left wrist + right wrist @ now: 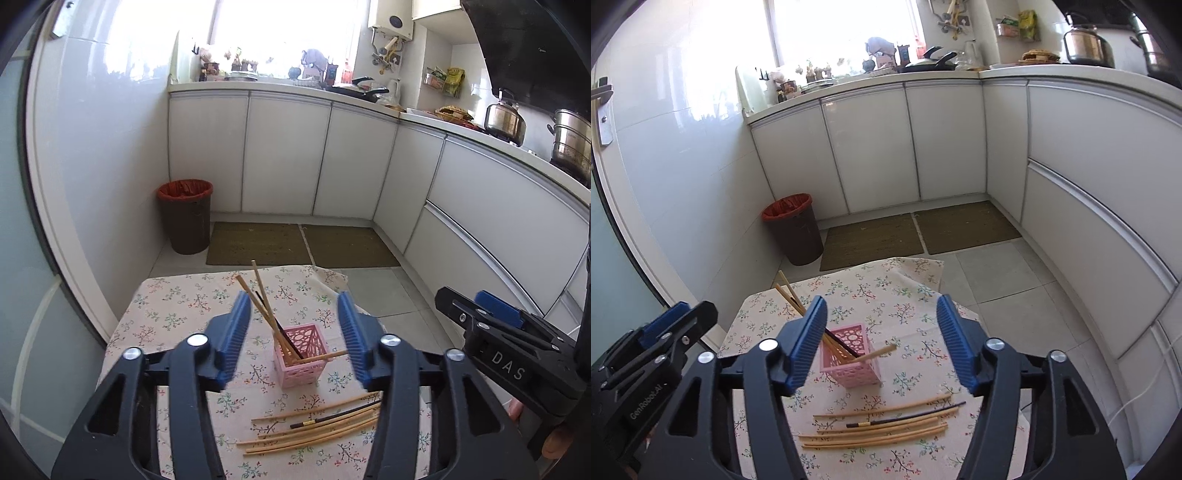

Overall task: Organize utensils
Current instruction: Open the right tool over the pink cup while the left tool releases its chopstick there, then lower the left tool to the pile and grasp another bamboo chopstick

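A pink perforated holder (303, 355) (850, 360) stands on the floral tablecloth (177, 314) (886, 291) and holds several chopsticks (263, 295) (788, 293) that lean out. Several loose chopsticks (317, 424) (879, 424), bamboo ones and one dark one, lie flat in front of the holder. My left gripper (293, 334) is open and empty above the holder, with its fingers on either side. My right gripper (882, 341) is open and empty, also above the holder. Each gripper shows at the edge of the other's view: the right one in the left wrist view (495, 314), the left one in the right wrist view (665, 325).
A brown bin with a red liner (186, 216) (794, 229) stands on the floor by the wall. Two green mats (303, 245) (919, 232) lie before white cabinets (288, 155) (871, 147). Pots and clutter sit on the counter (506, 118).
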### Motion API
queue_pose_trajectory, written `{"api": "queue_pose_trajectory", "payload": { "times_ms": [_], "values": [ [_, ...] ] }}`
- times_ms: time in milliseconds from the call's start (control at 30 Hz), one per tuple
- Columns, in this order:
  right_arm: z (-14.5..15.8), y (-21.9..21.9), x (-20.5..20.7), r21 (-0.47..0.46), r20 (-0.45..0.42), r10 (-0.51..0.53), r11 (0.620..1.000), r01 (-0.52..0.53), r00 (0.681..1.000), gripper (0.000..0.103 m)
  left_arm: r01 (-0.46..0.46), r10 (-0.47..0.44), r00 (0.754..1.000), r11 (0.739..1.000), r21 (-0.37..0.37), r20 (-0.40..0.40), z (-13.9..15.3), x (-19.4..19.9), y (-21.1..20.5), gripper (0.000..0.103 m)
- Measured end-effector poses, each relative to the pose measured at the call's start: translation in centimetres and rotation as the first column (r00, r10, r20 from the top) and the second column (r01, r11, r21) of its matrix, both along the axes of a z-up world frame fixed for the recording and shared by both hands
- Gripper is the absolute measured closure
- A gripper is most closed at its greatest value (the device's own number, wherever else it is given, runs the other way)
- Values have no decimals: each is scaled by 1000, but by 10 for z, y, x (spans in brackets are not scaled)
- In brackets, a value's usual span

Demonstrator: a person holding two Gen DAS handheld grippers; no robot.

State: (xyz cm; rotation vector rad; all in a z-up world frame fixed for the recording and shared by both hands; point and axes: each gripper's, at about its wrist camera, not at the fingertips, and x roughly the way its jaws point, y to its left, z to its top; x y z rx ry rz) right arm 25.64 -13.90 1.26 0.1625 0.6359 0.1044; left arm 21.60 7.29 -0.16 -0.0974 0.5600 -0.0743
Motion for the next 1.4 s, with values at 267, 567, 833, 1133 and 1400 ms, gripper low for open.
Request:
{"api": "queue_pose_trajectory", "payload": {
  "times_ms": [267, 567, 833, 1133, 1400],
  "values": [
    [-2, -11, -27, 9, 17, -80, 997, 80, 997, 10, -35, 35, 999, 999, 11, 20, 3, -24, 2, 29],
    [-7, -16, -42, 1, -15, -107, 994, 107, 994, 7, -54, 54, 998, 998, 10, 25, 3, -37, 1, 14],
    [-10, -27, -52, 25, -33, -129, 991, 130, 991, 7, -59, 59, 998, 998, 22, 20, -2, -48, 1, 7],
    [-19, -37, -67, 43, -64, -138, 989, 141, 988, 7, -30, 32, 999, 998, 57, -23, -13, -55, -7, 7],
    [-70, -76, -74, 115, -225, -178, 971, 208, 958, 7, 105, -81, 975, 989, 106, -207, -52, -45, -25, 7]
  ]
}}
